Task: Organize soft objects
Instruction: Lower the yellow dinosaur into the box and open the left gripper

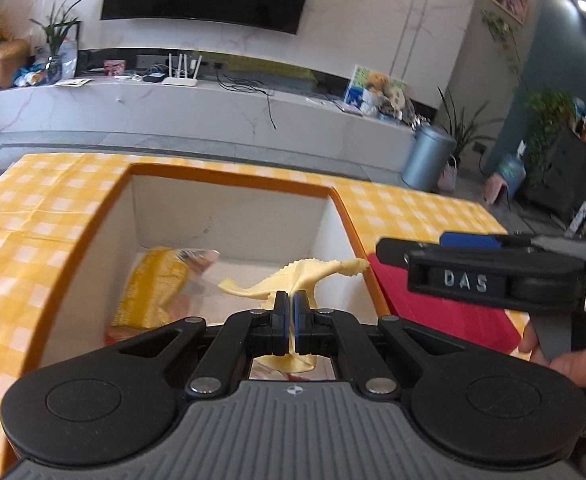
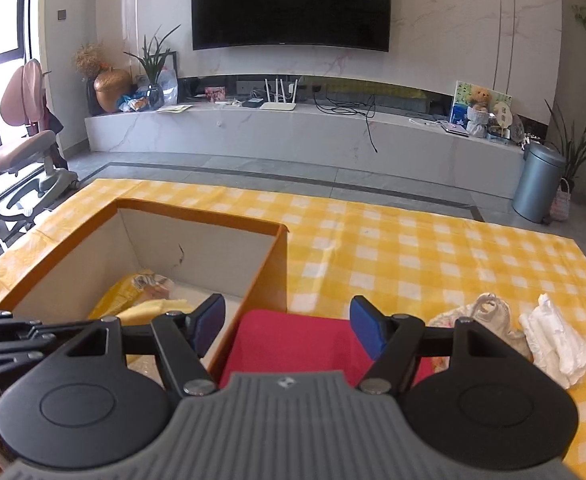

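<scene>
Yellow checked cloth (image 2: 413,248) covers the table, TV (image 2: 291,2) on the far wall. Left gripper (image 1: 292,316) pinches a yellow rag (image 1: 293,280) over the box (image 1: 229,178); right gripper (image 2: 289,322) gapes wide above a red cloth (image 2: 293,340).

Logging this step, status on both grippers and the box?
Left gripper shut on yellow cloth, over orange box. Right gripper open, empty, above red cloth. Nothing blocking.
</scene>
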The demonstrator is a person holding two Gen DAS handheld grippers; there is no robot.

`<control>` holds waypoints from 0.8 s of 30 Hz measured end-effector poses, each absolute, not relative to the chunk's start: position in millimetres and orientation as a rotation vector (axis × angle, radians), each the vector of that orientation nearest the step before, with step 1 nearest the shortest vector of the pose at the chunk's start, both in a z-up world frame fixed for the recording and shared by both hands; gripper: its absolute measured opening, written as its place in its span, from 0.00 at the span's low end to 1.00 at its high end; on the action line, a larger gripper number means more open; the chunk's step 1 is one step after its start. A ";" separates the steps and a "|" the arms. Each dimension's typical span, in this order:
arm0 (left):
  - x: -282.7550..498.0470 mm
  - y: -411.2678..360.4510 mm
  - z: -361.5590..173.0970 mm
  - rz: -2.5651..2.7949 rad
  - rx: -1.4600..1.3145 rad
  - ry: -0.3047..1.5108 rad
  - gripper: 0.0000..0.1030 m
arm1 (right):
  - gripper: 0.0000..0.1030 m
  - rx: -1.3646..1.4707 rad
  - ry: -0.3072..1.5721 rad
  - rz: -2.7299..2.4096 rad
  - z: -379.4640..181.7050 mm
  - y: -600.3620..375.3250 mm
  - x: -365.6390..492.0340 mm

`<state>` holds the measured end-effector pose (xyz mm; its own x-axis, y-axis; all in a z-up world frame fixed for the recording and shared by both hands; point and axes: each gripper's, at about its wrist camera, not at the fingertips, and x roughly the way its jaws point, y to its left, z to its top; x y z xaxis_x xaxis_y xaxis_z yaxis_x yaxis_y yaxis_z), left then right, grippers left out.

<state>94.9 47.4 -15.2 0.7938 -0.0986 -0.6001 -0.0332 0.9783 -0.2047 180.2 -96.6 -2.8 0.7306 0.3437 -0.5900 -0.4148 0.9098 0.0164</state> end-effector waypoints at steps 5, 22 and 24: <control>96.7 35.6 -23.5 -0.033 -0.170 0.675 0.03 | 0.66 -0.090 0.633 0.413 -2.9 -102.2 185.2; 90.4 39.6 -13.3 0.016 -0.164 0.638 0.50 | 0.67 -0.112 0.613 0.446 -0.1 -94.9 171.8; 89.4 38.9 -10.5 0.026 -0.156 0.638 0.53 | 0.67 -0.115 0.611 0.450 0.2 -95.5 172.1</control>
